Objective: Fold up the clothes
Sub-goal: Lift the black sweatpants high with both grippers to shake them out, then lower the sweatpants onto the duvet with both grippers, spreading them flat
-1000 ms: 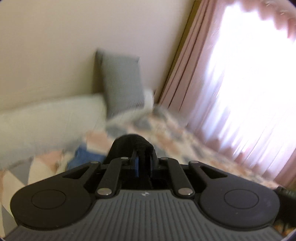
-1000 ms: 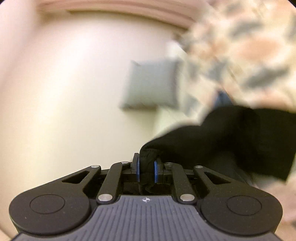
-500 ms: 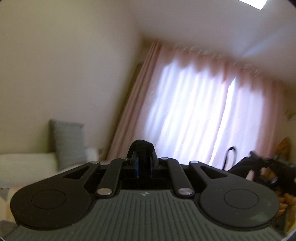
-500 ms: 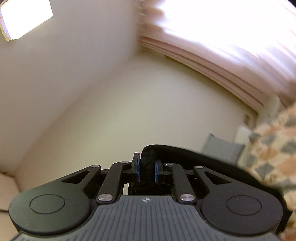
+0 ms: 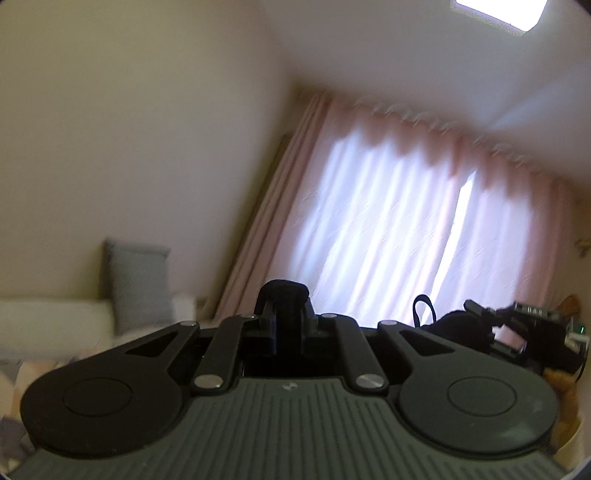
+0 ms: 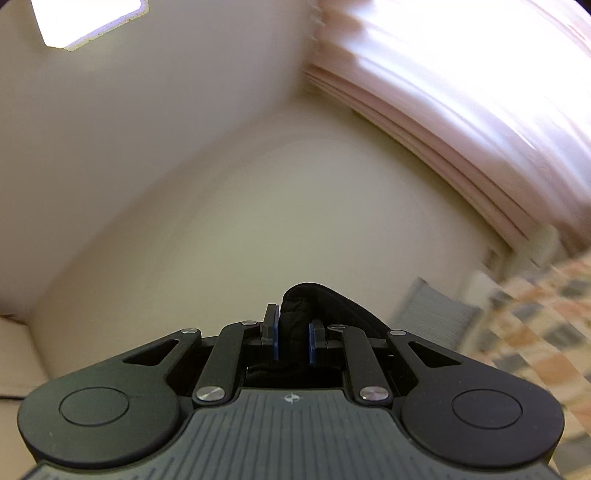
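The left gripper (image 5: pixel 288 325) points up toward the ceiling and the window, and its two fingers are pressed together on a fold of the black garment (image 5: pixel 283 291), whose bunched edge pokes out in a rounded hump just above the fingertips. Almost no gap shows between the fingers, only the dark cloth pinched there. The right gripper (image 6: pixel 293 338) is also tilted upward, toward the corner where wall meets ceiling, and its blue pads (image 6: pixel 274 334) are clamped on a thicker wad of the same black garment (image 6: pixel 314 302); the pads stand a little apart, with the cloth filling the space between them. From that grip the fabric bulges over the fingertips and trails off to the right and down behind the gripper body. In the left view the other gripper (image 5: pixel 532 328) shows low at the right edge with dark cloth bunched at its tip. How the rest of the garment hangs below is hidden by both gripper bodies. Behind them are a pink curtain (image 5: pixel 388 229) glowing with daylight, a grey pillow (image 5: pixel 138 280) leaning against the cream wall, a ceiling light (image 6: pixel 86 20), and a blurred strip of patterned bedspread (image 6: pixel 535 325) at the right of the right view.
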A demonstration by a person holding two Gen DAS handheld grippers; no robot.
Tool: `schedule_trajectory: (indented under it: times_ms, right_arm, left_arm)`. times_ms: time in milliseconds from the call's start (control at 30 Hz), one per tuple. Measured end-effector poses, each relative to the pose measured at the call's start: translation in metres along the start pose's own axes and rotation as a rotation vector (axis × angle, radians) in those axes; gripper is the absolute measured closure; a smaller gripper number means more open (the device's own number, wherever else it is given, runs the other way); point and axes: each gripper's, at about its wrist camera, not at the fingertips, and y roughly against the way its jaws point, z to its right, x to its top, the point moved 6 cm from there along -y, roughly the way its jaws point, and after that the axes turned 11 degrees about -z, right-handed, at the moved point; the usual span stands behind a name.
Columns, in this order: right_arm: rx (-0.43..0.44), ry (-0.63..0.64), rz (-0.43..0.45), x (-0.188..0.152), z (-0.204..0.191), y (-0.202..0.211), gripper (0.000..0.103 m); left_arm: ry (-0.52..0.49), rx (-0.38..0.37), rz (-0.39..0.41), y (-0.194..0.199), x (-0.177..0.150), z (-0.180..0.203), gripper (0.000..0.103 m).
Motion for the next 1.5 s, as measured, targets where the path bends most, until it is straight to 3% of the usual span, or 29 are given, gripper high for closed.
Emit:
schedule_trajectory:
  times_ms: [100, 200, 267, 367, 433, 467, 567, 633, 733, 833, 933, 1033, 1133, 1200, 1267, 1367, 1433, 1500]
  right_arm:
    - [-0.114, -0.066, -0.059, 0.007, 0.046, -0.057, 0.089]
    - [-0.201, -0.095, -0.101, 0.015, 0.073, -0.11, 0.088]
    - [-0.166, -0.059, -0.089, 0.034, 0.058, -0.133, 0.088]
    - [-0.085, 0.025, -0.02, 0.067, 0.021, -0.148, 0.088]
    - [-0.001, 0.089, 0.047, 0.09, -0.011, -0.138, 0.089]
    - [0.042, 0.108, 0.076, 0.101, -0.025, -0.129, 0.089]
    - [0.12, 0.122, 0.092, 0.119, -0.048, -0.083, 0.089]
    - [0.121, 0.111, 0.067, 0.121, -0.039, -0.044, 0.088]
    - [0.103, 0.055, -0.014, 0.105, 0.004, 0.025, 0.088]
    - [0.038, -0.008, -0.13, 0.066, 0.072, 0.1, 0.088]
    - [-0.112, -0.104, -0.267, 0.001, 0.168, 0.171, 0.088]
    - [-0.318, -0.202, -0.397, -0.077, 0.272, 0.238, 0.087]
    - [-0.565, -0.31, -0.509, -0.161, 0.376, 0.3, 0.081]
    - [-0.756, -0.377, -0.549, -0.214, 0.434, 0.356, 0.082]
    - [-0.899, -0.445, -0.562, -0.263, 0.477, 0.397, 0.082]
    - [-0.938, -0.525, -0.567, -0.313, 0.501, 0.438, 0.077]
    - [-0.921, -0.508, -0.576, -0.329, 0.511, 0.432, 0.065]
    - [-0.907, -0.475, -0.587, -0.344, 0.519, 0.429, 0.059]
  left_arm:
    - [-0.008, 0.09, -0.069, -0.056, -0.004, -0.025, 0.095]
    - [-0.016, 0.166, -0.069, -0.083, 0.018, -0.035, 0.095]
    - [-0.044, 0.177, 0.007, -0.071, 0.045, -0.019, 0.095]
    - [-0.115, 0.159, 0.157, -0.018, 0.081, 0.033, 0.095]
    - [-0.161, 0.153, 0.247, 0.021, 0.093, 0.074, 0.095]
    - [-0.171, 0.152, 0.254, 0.033, 0.081, 0.091, 0.095]
    - [-0.14, 0.151, 0.105, 0.036, -0.023, 0.117, 0.095]
    - [-0.119, 0.15, 0.005, 0.039, -0.092, 0.134, 0.094]
    - [-0.087, 0.149, -0.144, 0.045, -0.196, 0.16, 0.092]
    - [-0.055, 0.147, -0.292, 0.052, -0.3, 0.187, 0.091]
    - [-0.022, 0.144, -0.441, 0.06, -0.404, 0.214, 0.087]
    - [0.011, 0.141, -0.589, 0.069, -0.508, 0.242, 0.084]
    - [0.055, 0.176, -0.81, 0.085, -0.62, 0.23, 0.086]
    - [0.027, 0.222, -0.901, 0.102, -0.668, 0.219, 0.086]
    - [0.019, 0.254, -0.941, 0.111, -0.692, 0.209, 0.083]
    - [0.104, 0.26, -0.949, 0.095, -0.699, 0.195, 0.072]
    - [0.192, 0.261, -0.956, 0.071, -0.696, 0.185, 0.065]
    - [0.283, 0.259, -0.965, 0.042, -0.699, 0.178, 0.061]
